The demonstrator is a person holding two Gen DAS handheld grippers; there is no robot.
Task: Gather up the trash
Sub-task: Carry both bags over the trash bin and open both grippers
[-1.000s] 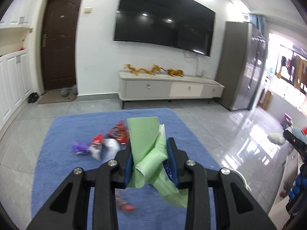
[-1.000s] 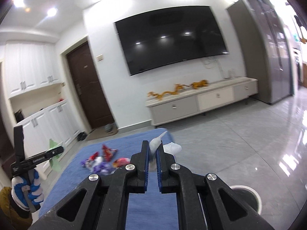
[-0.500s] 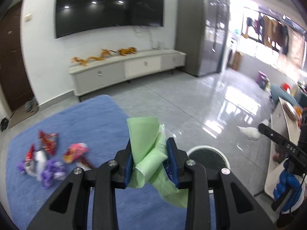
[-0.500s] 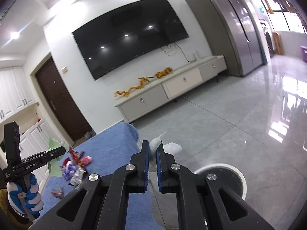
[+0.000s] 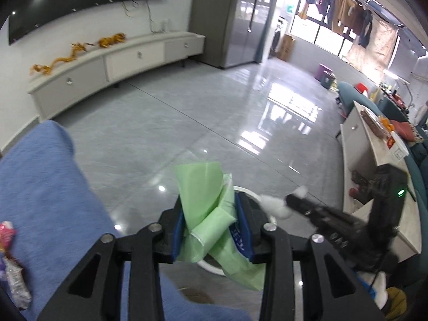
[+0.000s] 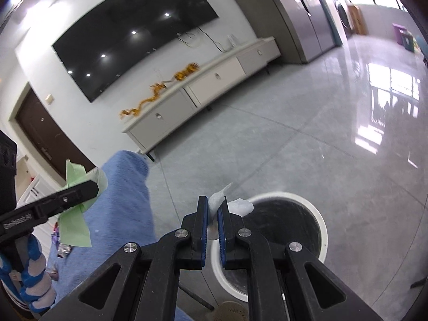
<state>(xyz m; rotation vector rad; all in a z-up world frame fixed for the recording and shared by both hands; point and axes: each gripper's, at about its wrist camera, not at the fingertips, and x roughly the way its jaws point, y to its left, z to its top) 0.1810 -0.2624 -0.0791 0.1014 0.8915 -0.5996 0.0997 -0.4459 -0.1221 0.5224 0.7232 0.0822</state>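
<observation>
My left gripper point(image 5: 210, 208) is shut on a crumpled green plastic wrapper point(image 5: 207, 214), held above the near rim of a round white-rimmed trash bin point(image 5: 211, 266) that it mostly hides. My right gripper point(image 6: 212, 210) is shut on a white tissue point(image 6: 235, 206) and hangs over the left rim of the same bin point(image 6: 322, 232), whose inside is dark. The right gripper and its tissue point(image 5: 275, 206) show in the left wrist view; the left gripper point(image 6: 88, 187) with the green wrapper point(image 6: 73, 222) shows in the right wrist view.
A blue rug point(image 5: 40, 200) lies left of the bin with several snack wrappers point(image 5: 13, 275) on it. A low white TV cabinet point(image 6: 203, 99) runs along the far wall. A white side table point(image 5: 374, 160) and sofa stand at the right. The floor is glossy grey tile.
Both grippers have swung right, away from the rug, and come down toward the bin. The bin is now close below both. Each keeps its hold.
</observation>
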